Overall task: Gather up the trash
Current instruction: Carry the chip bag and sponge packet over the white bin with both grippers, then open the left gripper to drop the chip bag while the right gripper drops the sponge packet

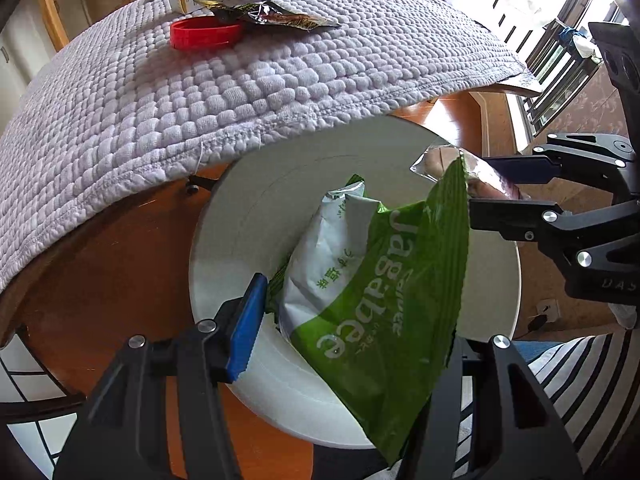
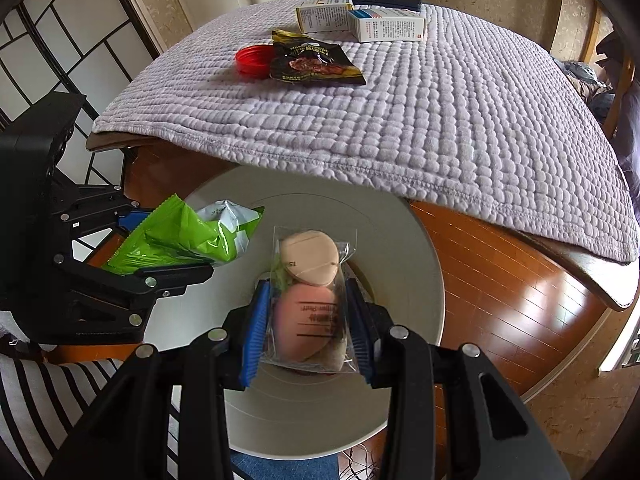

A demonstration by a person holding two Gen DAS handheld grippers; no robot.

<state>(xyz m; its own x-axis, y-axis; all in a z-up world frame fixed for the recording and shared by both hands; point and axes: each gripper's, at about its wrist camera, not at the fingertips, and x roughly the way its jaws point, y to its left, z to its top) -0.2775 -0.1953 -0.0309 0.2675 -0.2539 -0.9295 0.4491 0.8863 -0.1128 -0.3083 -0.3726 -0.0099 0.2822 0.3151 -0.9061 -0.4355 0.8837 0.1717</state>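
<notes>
My left gripper (image 1: 352, 336) is shut on a green and white snack bag (image 1: 372, 304) and holds it above a round white bin lid (image 1: 256, 216). The bag also shows in the right wrist view (image 2: 192, 236). My right gripper (image 2: 308, 320) is shut on a clear packet of beige sponges (image 2: 310, 300) above the same white lid (image 2: 400, 248). The right gripper also shows at the right of the left wrist view (image 1: 496, 188). A black snack wrapper (image 2: 312, 60) and a red cap (image 2: 252, 60) lie on the quilted table.
A lilac quilted cloth (image 2: 440, 120) covers the table, which overhangs the lid. Two white boxes (image 2: 360, 20) and a dark flat object (image 2: 376, 0) lie at its far side. Wooden floor (image 2: 500, 280) lies right, a striped fabric (image 2: 48, 392) lower left.
</notes>
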